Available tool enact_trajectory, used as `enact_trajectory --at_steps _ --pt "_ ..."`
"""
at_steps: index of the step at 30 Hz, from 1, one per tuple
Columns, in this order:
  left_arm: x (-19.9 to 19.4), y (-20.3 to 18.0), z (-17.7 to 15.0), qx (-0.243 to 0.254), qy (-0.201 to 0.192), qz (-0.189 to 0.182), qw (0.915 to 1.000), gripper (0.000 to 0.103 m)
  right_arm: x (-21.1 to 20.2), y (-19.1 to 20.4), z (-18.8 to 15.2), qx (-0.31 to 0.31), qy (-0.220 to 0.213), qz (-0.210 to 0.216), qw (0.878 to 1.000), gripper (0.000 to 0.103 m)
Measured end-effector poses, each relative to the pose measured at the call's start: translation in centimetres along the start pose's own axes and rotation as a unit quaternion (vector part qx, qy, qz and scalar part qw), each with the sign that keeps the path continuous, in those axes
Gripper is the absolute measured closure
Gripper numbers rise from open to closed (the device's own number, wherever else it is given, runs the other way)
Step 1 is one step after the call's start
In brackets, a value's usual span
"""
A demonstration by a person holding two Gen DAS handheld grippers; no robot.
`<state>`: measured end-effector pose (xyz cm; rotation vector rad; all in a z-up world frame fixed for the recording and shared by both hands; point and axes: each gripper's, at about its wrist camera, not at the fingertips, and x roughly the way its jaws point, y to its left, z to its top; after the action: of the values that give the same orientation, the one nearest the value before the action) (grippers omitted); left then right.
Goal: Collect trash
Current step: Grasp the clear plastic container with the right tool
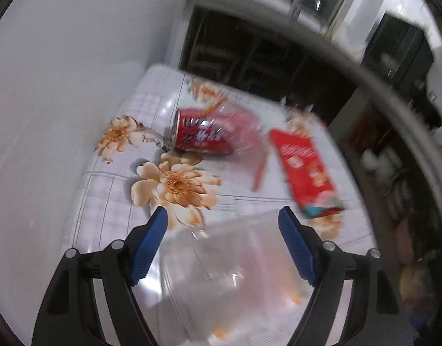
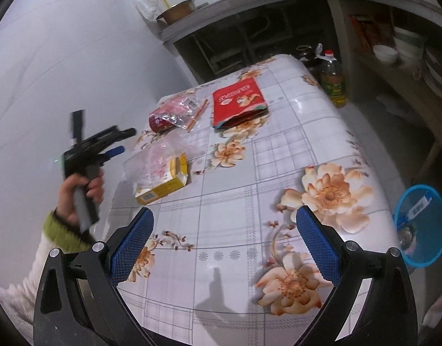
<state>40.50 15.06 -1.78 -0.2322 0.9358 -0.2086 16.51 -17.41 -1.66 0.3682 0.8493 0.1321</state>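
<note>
**Light, Crinkly Litter Waits on the Flowered Table**

Four bits of rubbish lie on the table (image 2: 278, 150) with its flowered cloth. A clear plastic bag (image 2: 160, 161) is draped over a yellow carton (image 2: 166, 184) near the wall side; further back a red can (image 2: 160, 121) lies on its side, half inside a crumpled wrapper (image 2: 186, 106), and a red snack pouch (image 2: 238, 101) lies flat beside them. A blue bin (image 2: 419, 227) stands off the table's right edge.

The left gripper (image 1: 222, 245) hangs over the clear bag (image 1: 235, 282), jaws spread wide and pressing on nothing, though the view is blurred. The right gripper (image 2: 223, 242) is held over bare cloth, jaws wide apart and empty.

The bag looks featherlight, limp and slippery, so I'd pinch a bunched fold rather than a flat sheet. The carton seems stiff enough to take across its narrow sides. The can may roll and dent; best gripped across its middle.
</note>
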Motion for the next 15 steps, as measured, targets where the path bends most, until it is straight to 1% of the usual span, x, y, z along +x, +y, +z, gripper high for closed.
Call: enact_trajectory --at_steps 1,3,4,6,9,12,15 --pt "1.5 0.4 0.3 -0.003 0.023 0.013 0.9996 0.032 -0.1 -0.3 0.0 0.004 0.001 -0.001 1.0 0.008" --pt "3.4 1.0 0.2 -0.015 0.065 0.005 0.9978 0.039 -0.5 -1.1 0.0 0.015 0.0 -0.002 1.0 0.008" --pt "3.7 1.2 -0.3 -0.022 0.073 0.0 0.9971 0.04 -0.7 -1.6 0.0 0.021 0.0 -0.003 1.0 0.008" --pt "3.3 1.3 -1.2 -0.032 0.077 -0.019 0.9963 0.041 -0.8 -2.4 -0.1 0.031 0.001 -0.005 1.0 0.008" --pt "2.2 0.1 -3.5 -0.025 0.094 -0.047 0.9941 0.041 -0.6 -3.5 -0.3 0.047 0.008 -0.006 0.999 0.008" --pt "0.9 -1.1 -5.9 -0.019 0.105 -0.062 0.9924 0.041 -0.2 -3.9 -0.7 0.059 0.016 0.002 0.998 0.008" --pt "-0.9 -2.7 -8.9 -0.016 0.114 -0.081 0.99 0.041 -0.1 -3.9 -1.1 0.063 0.02 0.01 0.998 0.008"
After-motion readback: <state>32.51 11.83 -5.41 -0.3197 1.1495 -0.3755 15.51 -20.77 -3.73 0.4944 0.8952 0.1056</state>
